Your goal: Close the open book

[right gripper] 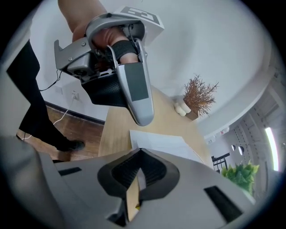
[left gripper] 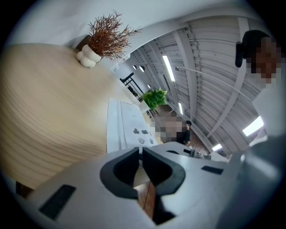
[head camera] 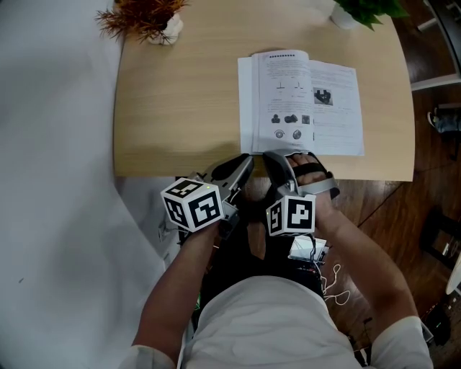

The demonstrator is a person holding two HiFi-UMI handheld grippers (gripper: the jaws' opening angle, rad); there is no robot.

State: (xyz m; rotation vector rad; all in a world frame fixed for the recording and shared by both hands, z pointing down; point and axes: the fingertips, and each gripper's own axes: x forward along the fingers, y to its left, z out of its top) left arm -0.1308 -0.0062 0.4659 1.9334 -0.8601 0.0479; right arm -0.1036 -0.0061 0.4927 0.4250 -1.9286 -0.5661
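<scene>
One open book (head camera: pixel 299 101) lies flat by the near edge of the light wooden table (head camera: pixel 180 108), its white pages showing print and small pictures. A dried plant (head camera: pixel 148 18) and a green plant (head camera: pixel 364 11) stand at the far edge, and dark wood floor (head camera: pixel 432 202) lies to the right. The left gripper (head camera: pixel 241 166) and the right gripper (head camera: pixel 277 160) are just beside the book's near edge, both with jaws pressed together and empty.

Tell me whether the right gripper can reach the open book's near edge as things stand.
Probably yes: the right gripper sits shut by the near edge of the book, nothing between them.
</scene>
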